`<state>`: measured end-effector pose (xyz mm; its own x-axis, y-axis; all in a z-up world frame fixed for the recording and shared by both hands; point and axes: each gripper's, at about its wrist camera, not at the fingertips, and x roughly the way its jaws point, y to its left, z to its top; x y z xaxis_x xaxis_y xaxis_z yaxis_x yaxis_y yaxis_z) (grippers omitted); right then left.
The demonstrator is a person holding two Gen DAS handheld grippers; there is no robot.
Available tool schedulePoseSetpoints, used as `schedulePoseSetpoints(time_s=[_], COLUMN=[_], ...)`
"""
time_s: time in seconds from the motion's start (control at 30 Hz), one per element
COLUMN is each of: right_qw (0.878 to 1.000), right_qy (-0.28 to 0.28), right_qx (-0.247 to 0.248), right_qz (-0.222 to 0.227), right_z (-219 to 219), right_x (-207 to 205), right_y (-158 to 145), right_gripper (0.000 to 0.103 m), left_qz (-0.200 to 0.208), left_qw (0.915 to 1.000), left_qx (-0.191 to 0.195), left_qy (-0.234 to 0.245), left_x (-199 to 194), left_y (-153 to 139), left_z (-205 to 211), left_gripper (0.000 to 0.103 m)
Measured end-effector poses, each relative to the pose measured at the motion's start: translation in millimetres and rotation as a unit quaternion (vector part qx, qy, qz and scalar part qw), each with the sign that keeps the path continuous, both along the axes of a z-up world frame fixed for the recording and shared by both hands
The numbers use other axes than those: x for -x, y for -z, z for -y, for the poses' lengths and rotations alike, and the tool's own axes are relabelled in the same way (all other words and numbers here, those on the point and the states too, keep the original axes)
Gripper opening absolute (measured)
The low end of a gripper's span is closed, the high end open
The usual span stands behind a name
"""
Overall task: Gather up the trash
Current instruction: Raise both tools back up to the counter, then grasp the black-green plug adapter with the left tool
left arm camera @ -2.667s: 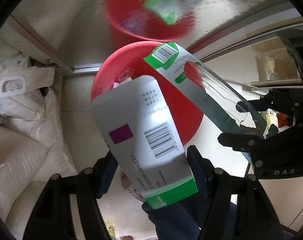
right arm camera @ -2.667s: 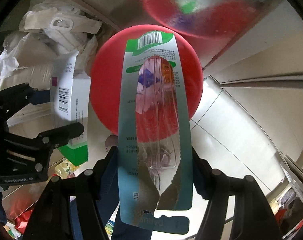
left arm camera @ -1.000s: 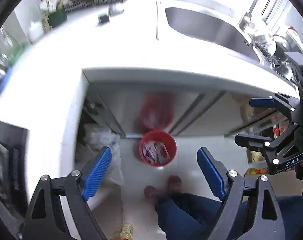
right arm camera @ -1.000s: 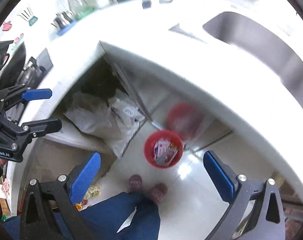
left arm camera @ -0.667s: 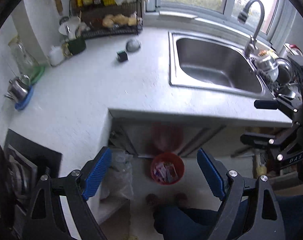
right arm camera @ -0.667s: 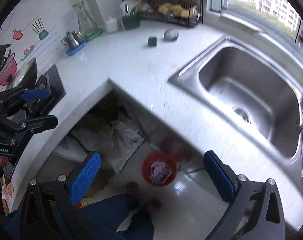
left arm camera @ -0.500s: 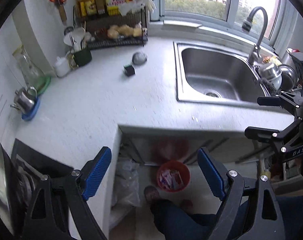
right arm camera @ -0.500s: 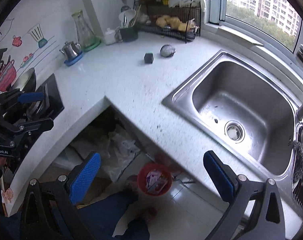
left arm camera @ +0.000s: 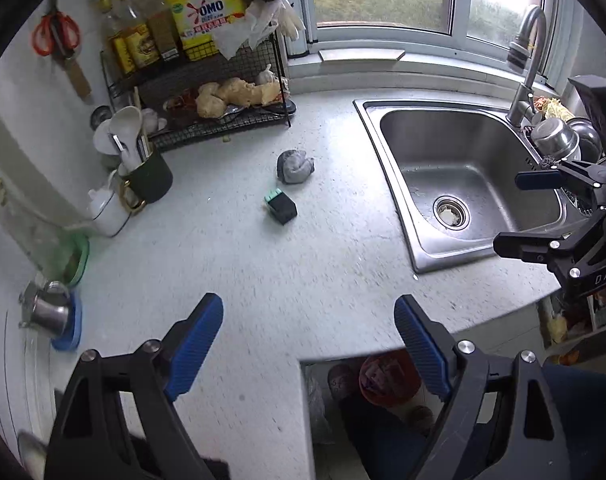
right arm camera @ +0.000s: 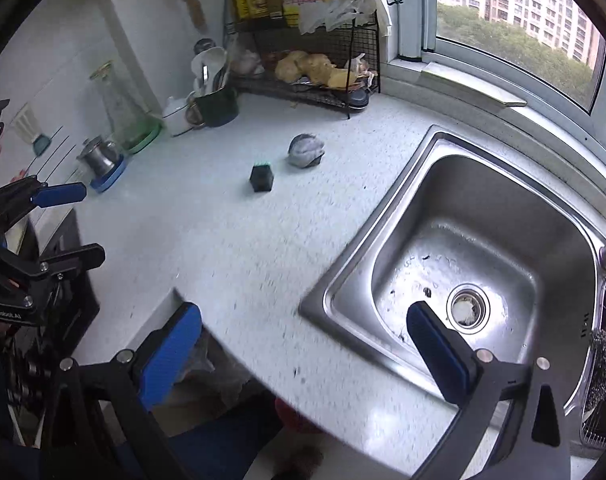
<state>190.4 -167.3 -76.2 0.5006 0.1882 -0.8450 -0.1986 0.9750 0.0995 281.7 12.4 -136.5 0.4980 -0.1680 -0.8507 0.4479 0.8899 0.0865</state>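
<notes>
**Both grippers empty above the counter, two scraps left by the rack**

The left gripper (left arm camera: 307, 336) hangs over the white counter (left arm camera: 263, 272) with its blue pads spread wide and nothing between them. The right gripper (right arm camera: 303, 344) is the same: jaws released, empty, poised over the counter edge and the near corner of the sink (right arm camera: 463, 264).

Out on the counter, well ahead of both, lie two bits of trash. A crumpled grey wad (left arm camera: 295, 166) sits just in front of the wire rack (left arm camera: 207, 92), and a small dark box (left arm camera: 281, 207) with a green end lies just beside it, nearer the grippers; the two are close together but not touching.

Down below the counter's edge, on the floor, the red bin (left arm camera: 387, 380) shows with packaging inside it, next to the person's dark trouser leg (left arm camera: 383, 432).

A green mug (left arm camera: 147, 176) of utensils stands left of the rack, and a yellow detergent jug (left arm camera: 203, 4) rests on top of it.
</notes>
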Motion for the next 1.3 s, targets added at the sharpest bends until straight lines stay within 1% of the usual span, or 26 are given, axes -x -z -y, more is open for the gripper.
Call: schedulePoseSetpoints(time_s=[0.07,0.17,0.27,0.37,0.43,0.57,0.67,0.83,0.9,0.97,1.17,1.3], right_qw=[1.0,0.999,0.998,0.996,0.995,0.992,0.991,0.989,0.988,0.987,0.983,0.981], right_qy=[0.011,0.034,0.059,0.081,0.097,0.118,0.12,0.121,0.122,0.123,0.139,0.146], right_qx=[0.006,0.005,0.006,0.006,0.005,0.009,0.017,0.026,0.027,0.027,0.027,0.032], right_qz=[-0.003,-0.008,-0.016,-0.025,-0.029,-0.045,-0.058,-0.083,-0.09,-0.098,-0.119,-0.128], right_z=[-1,-1,0,0,0,-2,-6,-12,-14,-15,-9,-2], right_x=[-14,-39,-60,-79,-90,-112,-129,-154,-161,-167,-178,-180], right_y=[-3,-5,-2,0,3,14,23,40,44,49,60,63], right_gripper=[0.102,0.102,0.102,0.102,0.102,0.102,0.102,0.102,0.102,0.102,0.102,0.102], left_qz=[-0.016,-0.03,-0.041,-0.046,-0.047,-0.069,-0.086,-0.108,-0.116,-0.123,-0.141,-0.15], left_qw=[0.9998,0.999,0.997,0.9914,0.9876,0.9816,0.9756,0.9671,0.9647,0.9607,0.9419,0.9355], left_qx=[0.004,-0.003,-0.004,-0.01,-0.018,-0.022,-0.017,0.0,0.001,0.004,-0.002,-0.009], left_qy=[0.012,0.033,0.066,0.122,0.148,0.177,0.201,0.23,0.236,0.249,0.305,0.32], left_x=[-32,-75,-105,-128,-142,-169,-188,-215,-226,-234,-238,-237], left_y=[6,17,27,36,44,63,79,98,106,113,138,150], left_z=[-7,-14,-17,-13,-12,-12,-12,-12,-11,-6,11,18], left_gripper=[0.086,0.086,0.086,0.086,0.086,0.086,0.086,0.086,0.086,0.086,0.086,0.086])
